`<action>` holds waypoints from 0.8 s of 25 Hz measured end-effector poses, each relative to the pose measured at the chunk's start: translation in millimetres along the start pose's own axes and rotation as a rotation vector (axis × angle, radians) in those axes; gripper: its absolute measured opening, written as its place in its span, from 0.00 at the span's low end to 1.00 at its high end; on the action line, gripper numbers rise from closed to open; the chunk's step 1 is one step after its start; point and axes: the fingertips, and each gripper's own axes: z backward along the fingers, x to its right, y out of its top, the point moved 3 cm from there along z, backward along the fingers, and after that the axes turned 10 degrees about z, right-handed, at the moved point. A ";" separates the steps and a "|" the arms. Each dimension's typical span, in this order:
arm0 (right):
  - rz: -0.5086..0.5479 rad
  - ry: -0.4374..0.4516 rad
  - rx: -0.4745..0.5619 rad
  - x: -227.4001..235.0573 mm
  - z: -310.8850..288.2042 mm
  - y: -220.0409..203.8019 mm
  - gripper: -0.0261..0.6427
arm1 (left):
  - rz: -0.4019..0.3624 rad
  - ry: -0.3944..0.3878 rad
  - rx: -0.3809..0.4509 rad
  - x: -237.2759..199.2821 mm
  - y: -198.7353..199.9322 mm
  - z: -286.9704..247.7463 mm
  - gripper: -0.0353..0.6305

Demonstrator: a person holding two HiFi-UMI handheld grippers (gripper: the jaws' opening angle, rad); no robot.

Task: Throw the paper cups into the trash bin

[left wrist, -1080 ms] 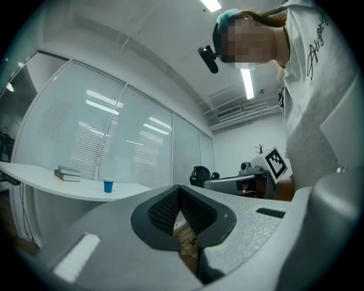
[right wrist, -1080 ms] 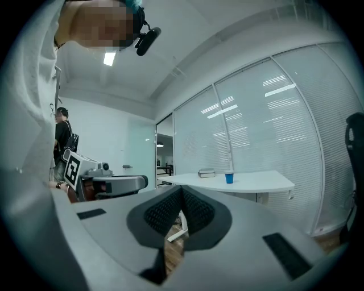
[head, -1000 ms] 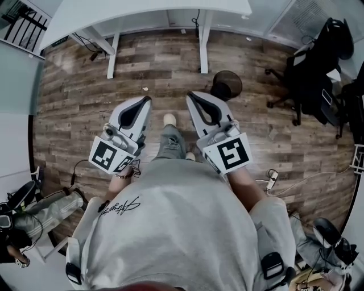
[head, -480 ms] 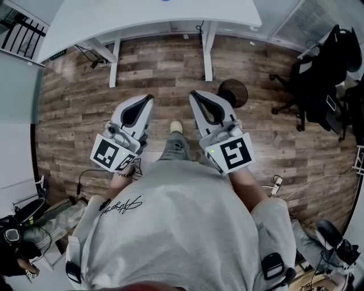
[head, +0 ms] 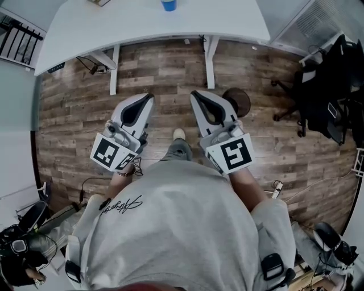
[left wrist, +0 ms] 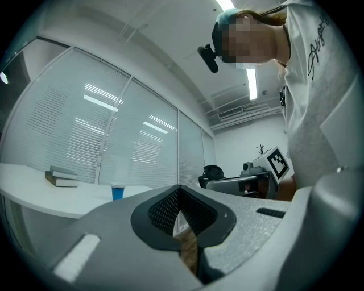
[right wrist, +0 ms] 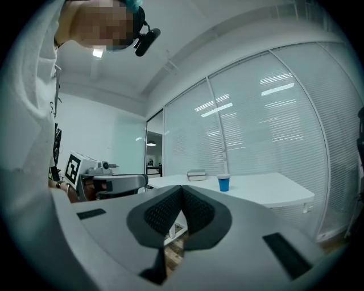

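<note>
Head view, looking steeply down: left gripper point(head: 147, 100) and right gripper point(head: 197, 95) side by side at mid-frame over the wood floor point(head: 74, 113), both noses aimed at the top edge. Both pinched fully closed, pads tip to tip, nothing caught between them. Same story up close in the left gripper view point(left wrist: 181, 187) and the right gripper view point(right wrist: 182, 188).

Blue paper cup point(head: 168, 4) way up at top centre, upright on the white table point(head: 114, 25), well apart from both grippers and roughly in line with the gap between them. Left gripper view: blue paper cup point(left wrist: 118, 192) off to the left of the closed tips. Right gripper view: blue paper cup point(right wrist: 223, 182) to the right of the tips, just beside some stacked books point(right wrist: 196, 175).

Dark round trash bin point(head: 239, 99) on the floor just right of the right gripper's nose, partly hidden behind it, below the table leg point(head: 209, 62).
</note>
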 end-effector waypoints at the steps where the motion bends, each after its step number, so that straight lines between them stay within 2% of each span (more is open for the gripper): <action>1: 0.000 -0.001 -0.002 2.6 -6.1 0.1 0.05 | 0.001 -0.001 0.000 -6.3 1.5 -2.7 0.05; 8: 0.017 -0.031 0.024 21.6 -47.0 4.3 0.05 | 0.000 -0.015 -0.004 -47.2 10.3 -18.3 0.05; 20: -0.005 -0.062 0.008 34.9 -104.1 -1.4 0.05 | -0.002 -0.063 -0.014 -106.8 13.9 -38.4 0.05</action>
